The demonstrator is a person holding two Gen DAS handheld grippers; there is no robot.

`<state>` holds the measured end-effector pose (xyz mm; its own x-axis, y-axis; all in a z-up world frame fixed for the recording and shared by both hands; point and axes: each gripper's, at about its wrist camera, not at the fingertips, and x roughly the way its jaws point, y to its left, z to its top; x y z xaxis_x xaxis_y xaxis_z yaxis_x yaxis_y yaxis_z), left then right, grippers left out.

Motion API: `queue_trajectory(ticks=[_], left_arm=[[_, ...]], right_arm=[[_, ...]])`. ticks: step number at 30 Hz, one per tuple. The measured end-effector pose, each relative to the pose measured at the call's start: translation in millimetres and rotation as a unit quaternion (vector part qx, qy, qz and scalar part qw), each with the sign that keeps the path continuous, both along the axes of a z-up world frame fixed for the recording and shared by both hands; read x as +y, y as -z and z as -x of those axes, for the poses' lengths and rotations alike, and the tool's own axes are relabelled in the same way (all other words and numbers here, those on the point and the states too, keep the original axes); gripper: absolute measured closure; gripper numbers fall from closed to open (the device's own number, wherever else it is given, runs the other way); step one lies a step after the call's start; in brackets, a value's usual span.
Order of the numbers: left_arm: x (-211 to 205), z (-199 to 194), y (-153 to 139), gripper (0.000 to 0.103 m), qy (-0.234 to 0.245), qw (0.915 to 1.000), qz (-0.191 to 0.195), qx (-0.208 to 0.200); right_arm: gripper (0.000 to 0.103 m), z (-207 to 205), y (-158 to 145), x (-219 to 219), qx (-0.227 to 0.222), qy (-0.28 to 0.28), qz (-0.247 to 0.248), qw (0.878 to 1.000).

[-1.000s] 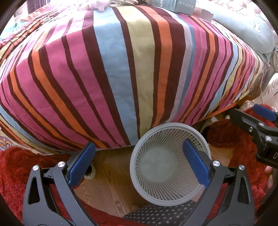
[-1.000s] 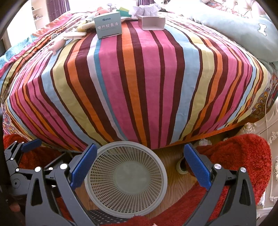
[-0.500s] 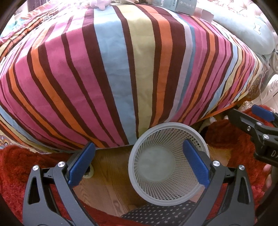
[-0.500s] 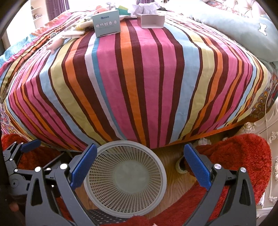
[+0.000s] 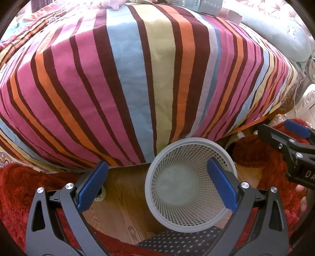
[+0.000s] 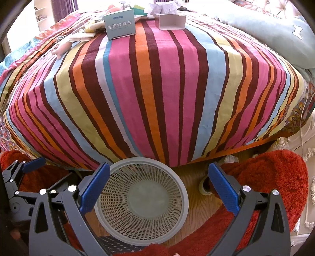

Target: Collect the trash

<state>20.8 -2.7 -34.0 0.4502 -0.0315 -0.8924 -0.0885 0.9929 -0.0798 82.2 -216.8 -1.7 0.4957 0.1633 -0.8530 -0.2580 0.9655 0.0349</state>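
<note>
both tongs stand wide open and carry nothing: the left tongs [image 5: 157, 185] hover over the floor with the mesh wastebasket [image 5: 189, 185] under the right blade, and the right tongs [image 6: 159, 187] hang just beside them with the same wastebasket [image 6: 141, 204] below, nearer the left blade. the basket stands upright on the wood floor [image 5: 122, 198] against the foot of the bed, and looks empty. outward and ahead, across the whole striped bedspread [image 6: 157, 88], lies the trash: a teal carton with printed lettering [image 6: 120, 24], a white open-ended box [image 6: 170, 21] just beside it, crumpled tissue [image 6: 163, 7] behind that, and smaller scraps to the left that are too blurred to name. the carton's long side runs across the line of reach, so a straight-ahead grip should take its short depth. from the left view the carton [image 5: 208, 6] shows far off to the right, so the right tongs seem nearer and better lined up for the first pick.
</note>
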Motion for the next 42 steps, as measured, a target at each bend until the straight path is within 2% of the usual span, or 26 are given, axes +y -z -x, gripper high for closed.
queue_trajectory(ticks=[8, 32, 34, 35, 37, 38, 39, 41, 42], left_arm=[[-0.8, 4.3, 1.6, 0.006, -0.005, 1.0000, 0.001, -0.002], [-1.2, 12.6, 4.0, 0.006, -0.016, 0.9999, 0.006, 0.000], [1.7, 15.8, -3.9, 0.006, -0.027, 0.9995, 0.003, -0.017], [5.0, 18.3, -15.2, 0.006, -0.031, 0.9985, 0.004, -0.045], [12.2, 15.8, -37.0, 0.006, -0.035, 0.9949, 0.005, -0.094], [17.1, 10.9, -49.2, 0.006, -0.038, 0.9923, 0.003, -0.117], [25.8, -3.1, -67.1, 0.006, -0.043, 0.9884, -0.003, -0.145], [33.8, -23.0, -83.4, 0.006, -0.046, 0.9836, -0.013, -0.174], [38.7, -39.6, -92.4, 0.006, -0.052, 0.9798, -0.028, -0.191]], right_arm=[[0.007, 1.1, 1.6, -0.2, 0.009, -0.002, -0.014, 1.000], [0.007, 12.7, -3.5, 2.6, -0.002, -0.006, 0.002, 1.000], [0.007, 13.7, -9.2, -1.3, -0.012, -0.007, -0.021, 1.000], [0.007, 13.5, -14.8, -3.7, -0.021, -0.008, -0.038, 0.999], [0.007, 9.3, -38.5, -15.4, -0.073, -0.008, -0.090, 0.993], [0.007, 0.7, -56.2, -23.2, -0.116, 0.000, -0.105, 0.988], [0.007, -8.9, -69.2, -29.1, -0.149, 0.009, -0.113, 0.982], [0.007, -37.8, -87.6, -35.5, -0.190, 0.016, -0.120, 0.974], [0.007, -55.7, -93.2, -34.6, -0.198, 0.015, -0.108, 0.974]])
